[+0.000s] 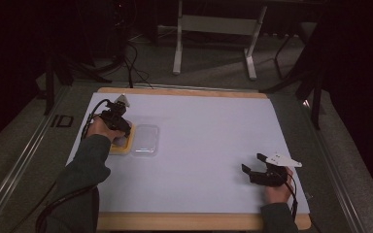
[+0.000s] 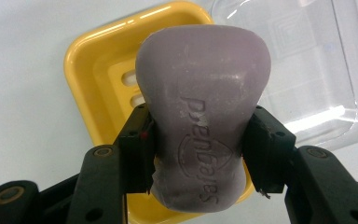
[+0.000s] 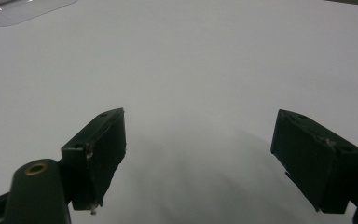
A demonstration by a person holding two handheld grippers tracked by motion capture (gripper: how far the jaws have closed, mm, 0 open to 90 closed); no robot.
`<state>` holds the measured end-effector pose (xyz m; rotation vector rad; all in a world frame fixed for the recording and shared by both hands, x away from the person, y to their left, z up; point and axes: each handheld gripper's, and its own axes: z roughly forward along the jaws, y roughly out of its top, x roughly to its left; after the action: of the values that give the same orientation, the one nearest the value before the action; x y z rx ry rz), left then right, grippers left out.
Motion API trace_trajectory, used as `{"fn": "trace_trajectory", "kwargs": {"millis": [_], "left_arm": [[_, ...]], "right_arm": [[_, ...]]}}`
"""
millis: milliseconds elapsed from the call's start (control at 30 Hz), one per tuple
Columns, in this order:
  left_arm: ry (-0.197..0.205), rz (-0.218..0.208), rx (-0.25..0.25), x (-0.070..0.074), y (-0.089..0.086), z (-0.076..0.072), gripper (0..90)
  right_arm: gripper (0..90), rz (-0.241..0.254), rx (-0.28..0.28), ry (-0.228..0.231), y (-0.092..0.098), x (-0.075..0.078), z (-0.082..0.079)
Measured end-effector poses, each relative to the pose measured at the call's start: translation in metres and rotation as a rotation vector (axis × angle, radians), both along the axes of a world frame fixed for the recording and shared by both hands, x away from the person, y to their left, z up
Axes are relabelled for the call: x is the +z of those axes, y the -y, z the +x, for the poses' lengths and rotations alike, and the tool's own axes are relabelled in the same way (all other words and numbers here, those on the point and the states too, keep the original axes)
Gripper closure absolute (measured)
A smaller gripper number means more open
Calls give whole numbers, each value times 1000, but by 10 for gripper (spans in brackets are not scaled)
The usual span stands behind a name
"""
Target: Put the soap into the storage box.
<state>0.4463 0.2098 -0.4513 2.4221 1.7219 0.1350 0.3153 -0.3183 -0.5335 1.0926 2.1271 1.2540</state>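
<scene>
- soap bar (image 2: 204,116): purple, embossed with a brand mark, clamped at its waist between the two black jaws of our left gripper (image 2: 200,149). it hangs directly above the yellow soap dish (image 2: 91,84), near the left edge of the table (image 1: 209,145).
- step in hand: we judge this to be the transfer of the bar at the dish, either a lift out or a lowering in; the pictures do not settle which, nor whether the bar touches the dish floor.
- clear lid (image 2: 307,70): lies flat just beside the dish, on the side toward the table's middle, touching or nearly so.
- next move, if placing: we lower the bar squarely onto the slotted floor of the dish, keep it level, then part the jaws. the bar looks slick, so a gentle release is advised.
- left hand pose: our left forearm comes in from the near-left corner, and the hand (image 1: 98,128) tips the gripper steeply down over the dish.
- right gripper (image 1: 253,165): rests low near the near-right corner of the table, jaws spread wide with nothing between them, well apart from the dish.
</scene>
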Motion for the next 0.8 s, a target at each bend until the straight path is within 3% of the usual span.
{"fn": "trace_trajectory", "kwargs": {"millis": [433,667,800], "left_arm": [[-24,-4,51,-13,-7,2,496],[-56,41,65,-22,-7,6,496],[-71,27,80,-26,-8,8,496]], "right_arm": [[175,0,0,0,0,0,0],[175,-2,0,-1,0,0,0],[175,-1,0,-2,0,0,0]]}}
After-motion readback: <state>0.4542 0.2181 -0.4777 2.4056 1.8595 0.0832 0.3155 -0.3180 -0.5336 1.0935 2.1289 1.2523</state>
